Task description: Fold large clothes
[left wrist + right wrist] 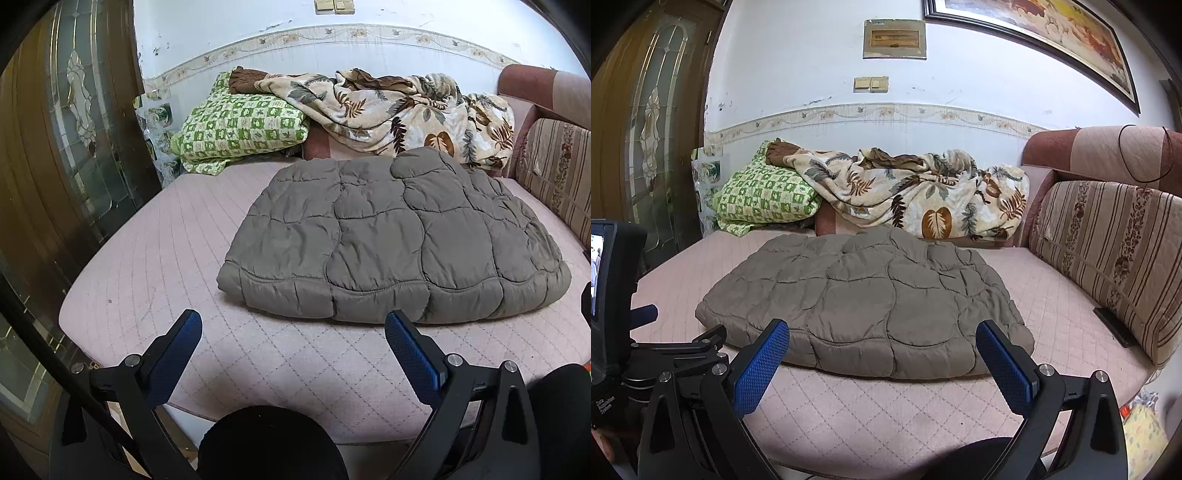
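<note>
Both grippers are wide open and hold nothing. The left gripper [293,326] hovers over the bare sofa seat [147,266], and the grey jacket [391,236] lies just ahead of it and a little to its right. The right gripper [882,336] hovers at the near hem of the jacket [864,299], which fills the space straight in front of it.

The jacket seems already folded into a thick, flat bundle, so I judge the step in hand is one more fold, or only a check of the shape. To do it well, each gripper should go down to one near corner of the hem and close on all the layers together, because the padded cloth is puffy and slippery and a thin bite may slip off. Lift both corners at the same height, carry them away toward the blanket [916,195] side, and lay them evenly on the far edge. Then press the air out, otherwise the bundle may spring open.
</note>
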